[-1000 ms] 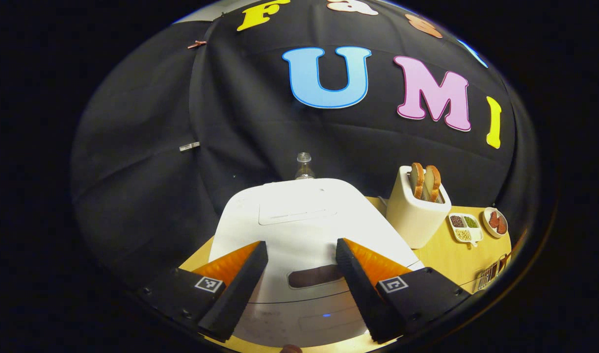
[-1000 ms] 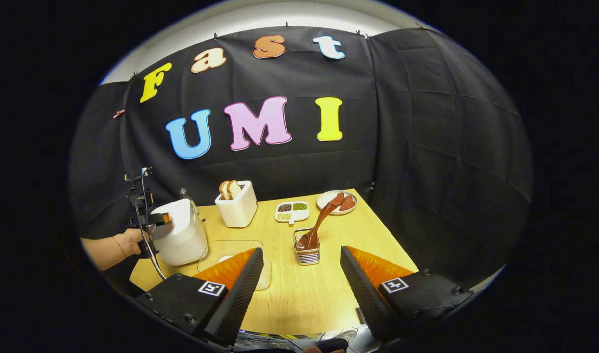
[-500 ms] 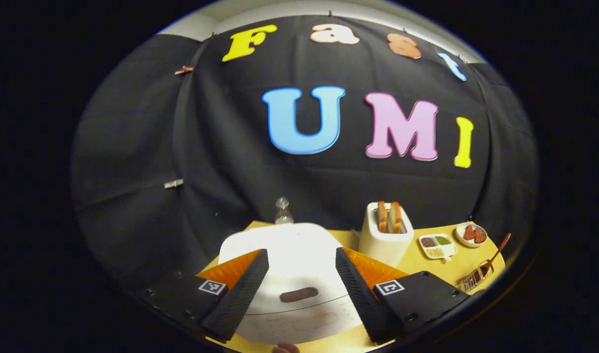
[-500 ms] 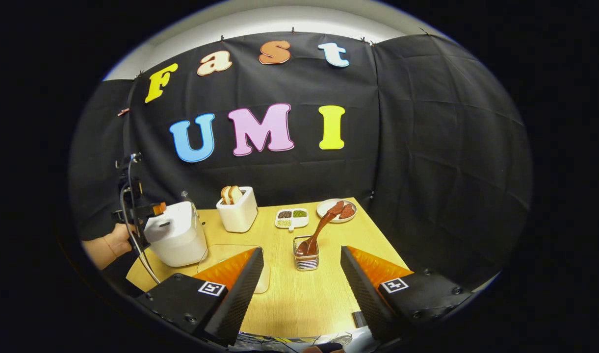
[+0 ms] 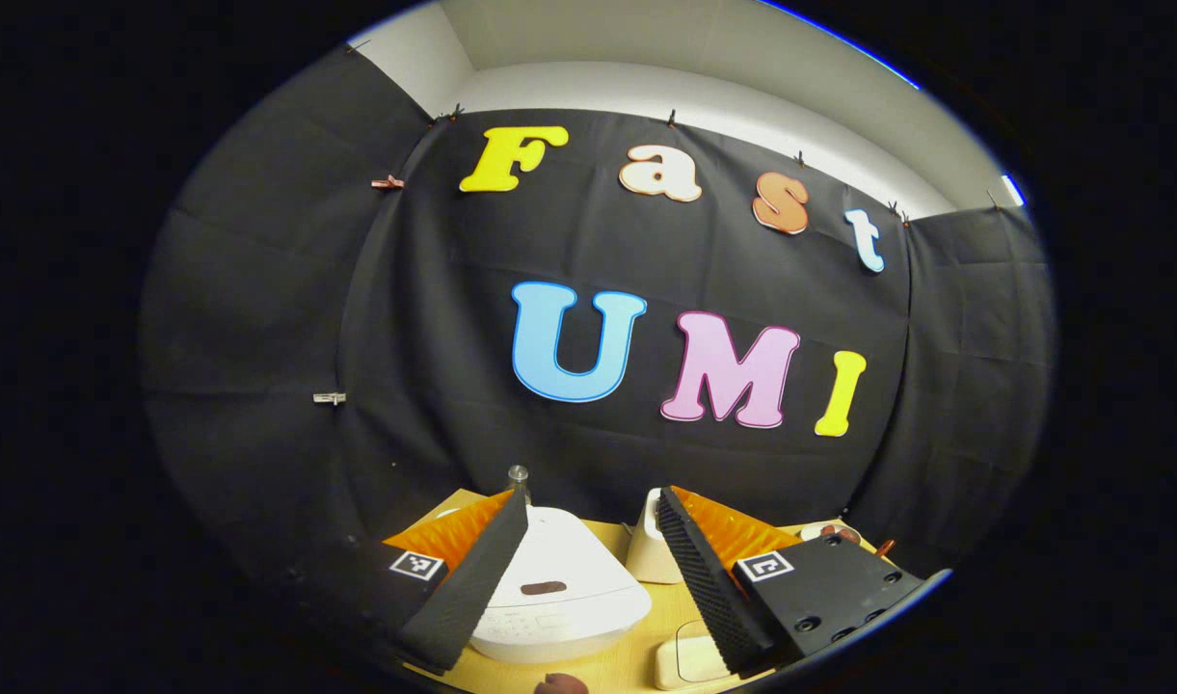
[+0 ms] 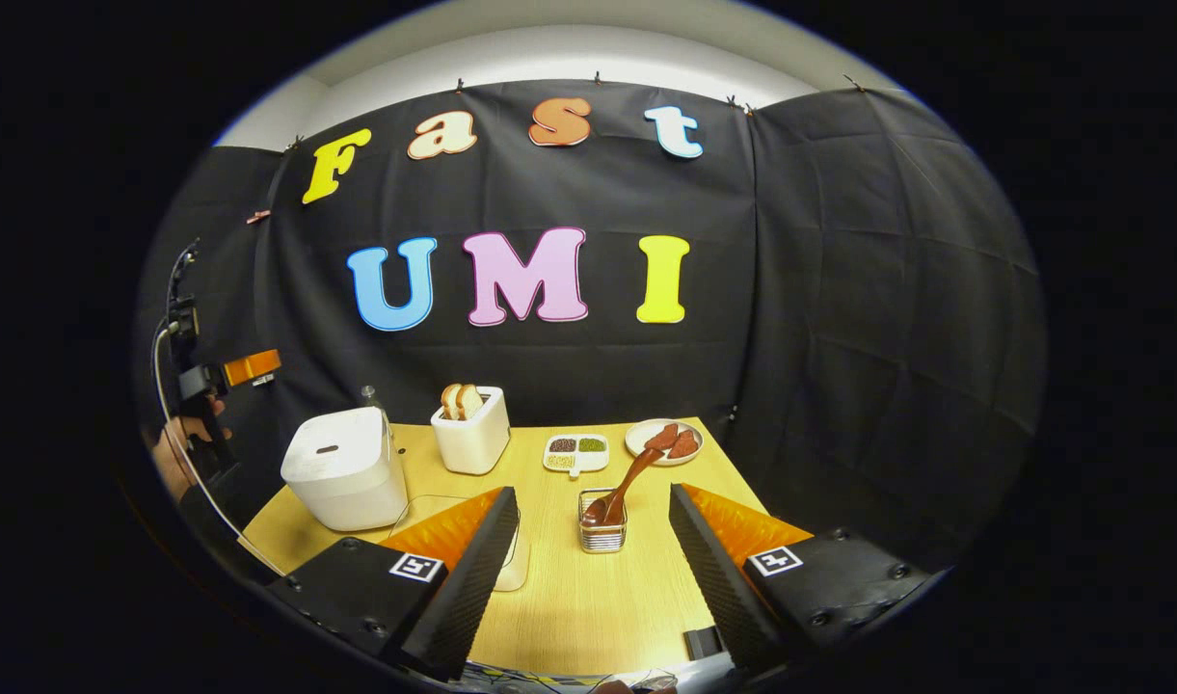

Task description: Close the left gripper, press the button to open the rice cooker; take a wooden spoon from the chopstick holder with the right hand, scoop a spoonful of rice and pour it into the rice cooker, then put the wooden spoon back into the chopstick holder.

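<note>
Rice cooker (image 6: 342, 469) lid down, wooden spoon (image 6: 624, 484) in the chopstick holder (image 6: 602, 525) right of it, both my fingers spread, empty; every step left.

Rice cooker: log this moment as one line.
white rice cooker: lid shut | left gripper: open, raised | right gripper: open | brown wooden spoon: in wire holder

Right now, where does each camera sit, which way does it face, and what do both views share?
Left gripper view: rides the left gripper, raised, facing the booth wall above the closed rice cooker; own open fingers show.
Right gripper view: rides the right gripper, facing across the table toward the chopstick holder and wooden spoon; own open fingers show, and a hand far left.
Shared: rice cooker, toaster.
</note>
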`<state>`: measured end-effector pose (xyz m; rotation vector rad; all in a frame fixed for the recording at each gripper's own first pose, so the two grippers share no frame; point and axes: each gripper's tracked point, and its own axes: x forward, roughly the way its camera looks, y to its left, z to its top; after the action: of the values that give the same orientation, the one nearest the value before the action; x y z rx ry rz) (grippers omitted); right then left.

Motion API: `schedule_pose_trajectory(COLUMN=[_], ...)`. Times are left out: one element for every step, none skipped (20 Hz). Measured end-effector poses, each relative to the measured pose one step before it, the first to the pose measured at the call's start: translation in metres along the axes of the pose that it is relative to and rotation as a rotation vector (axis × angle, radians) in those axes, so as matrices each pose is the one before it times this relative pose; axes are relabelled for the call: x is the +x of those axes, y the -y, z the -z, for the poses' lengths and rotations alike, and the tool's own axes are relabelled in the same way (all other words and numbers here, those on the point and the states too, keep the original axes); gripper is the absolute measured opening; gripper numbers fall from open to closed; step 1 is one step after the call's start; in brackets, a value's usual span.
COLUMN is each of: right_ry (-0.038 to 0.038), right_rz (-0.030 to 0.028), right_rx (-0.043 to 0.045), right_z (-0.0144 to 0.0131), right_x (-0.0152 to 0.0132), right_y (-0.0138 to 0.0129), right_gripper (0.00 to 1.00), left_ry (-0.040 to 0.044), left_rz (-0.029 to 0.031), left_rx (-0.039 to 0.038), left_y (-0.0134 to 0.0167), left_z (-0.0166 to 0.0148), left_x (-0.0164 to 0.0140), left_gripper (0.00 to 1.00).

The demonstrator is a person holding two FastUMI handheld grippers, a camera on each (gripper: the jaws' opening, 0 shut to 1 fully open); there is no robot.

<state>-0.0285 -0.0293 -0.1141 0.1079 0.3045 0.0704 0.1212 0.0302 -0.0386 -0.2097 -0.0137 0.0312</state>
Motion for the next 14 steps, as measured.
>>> schedule_pose_trajectory(right_ry=[0.01307, 0.01202, 0.01369, 0.01844, 0.02301, 0.02821, 0.03271, 0.02989, 0.02633, 0.02196, 0.01955, 0.01922, 0.01993, 0.01688], right_rz=[0.00338, 0.00204, 0.00266, 0.00489, 0.00552, 0.00453, 0.00501, 0.00287, 0.00641, 0.00503, 0.00121, 0.00271, 0.00068, 0.00294], right_rx=[-0.00377, -0.00177, -0.00029, -0.00048, -0.00156, -0.00555, -0.00813, -0.00685, -0.00312, 0.00111, 0.00223, -0.00079, -0.00646, -0.01237], right_z=[-0.00440, -0.00446, -0.00570, -0.00657, -0.00886, -0.00954, -0.01056, -0.00979, -0.00853, -0.00766, -0.00576, -0.00640, -0.00592, -0.00474], right_x=[-0.00016, 0.00008, -0.00023, 0.00085, 0.00087, 0.00073, 0.00113, 0.00162, 0.00193, 0.00155, 0.00226, 0.00119, 0.00147, 0.00223], right_y=[0.00001, 0.00015, 0.00001, 0.00050, 0.00058, 0.00094, 0.00043, -0.00005, 0.00032, 0.00053, -0.00098, -0.00074, -0.00059, 0.00028], right_gripper=[0.99, 0.99, 0.98, 0.99, 0.99, 0.99, 0.98, 0.98, 0.98, 0.98, 0.98, 0.98, 0.98, 0.98], left_ry=[0.01358, 0.01518, 0.01471, 0.01028, 0.00435, 0.00196, 0.00022, -0.00108, -0.00013, -0.00149, 0.00129, -0.00011, 0.00062, -0.00229], left_rz=[-0.00515, -0.00138, 0.00572, 0.01237, 0.01365, 0.00996, 0.00644, 0.00373, 0.00155, 0.00064, 0.00108, -0.00074, -0.00077, -0.00242], left_rx=[0.00338, 0.00501, 0.00983, 0.01118, 0.01110, 0.01298, 0.00665, -0.00064, -0.00598, -0.00990, -0.00575, 0.00244, 0.00968, 0.01050], left_y=[-0.00258, -0.00229, 0.00031, 0.00042, 0.00263, -0.00026, -0.00215, -0.00065, -0.00041, -0.00021, 0.00002, -0.00065, -0.00086, -0.00133], left_z=[-0.00551, -0.00592, -0.00486, -0.00525, -0.00274, -0.00289, -0.00144, -0.00205, -0.00176, -0.00303, -0.00066, -0.00175, 0.00033, 0.00012], left_x=[-0.01147, -0.01158, -0.00874, -0.00938, -0.00931, -0.00785, -0.00841, -0.00654, -0.00660, -0.00708, -0.00634, -0.00652, -0.00536, -0.00513], left_gripper=[0.95, 0.95, 0.95, 0.95, 0.95, 0.95, 0.95, 0.95, 0.95, 0.95, 0.95, 0.95, 0.95, 0.95])
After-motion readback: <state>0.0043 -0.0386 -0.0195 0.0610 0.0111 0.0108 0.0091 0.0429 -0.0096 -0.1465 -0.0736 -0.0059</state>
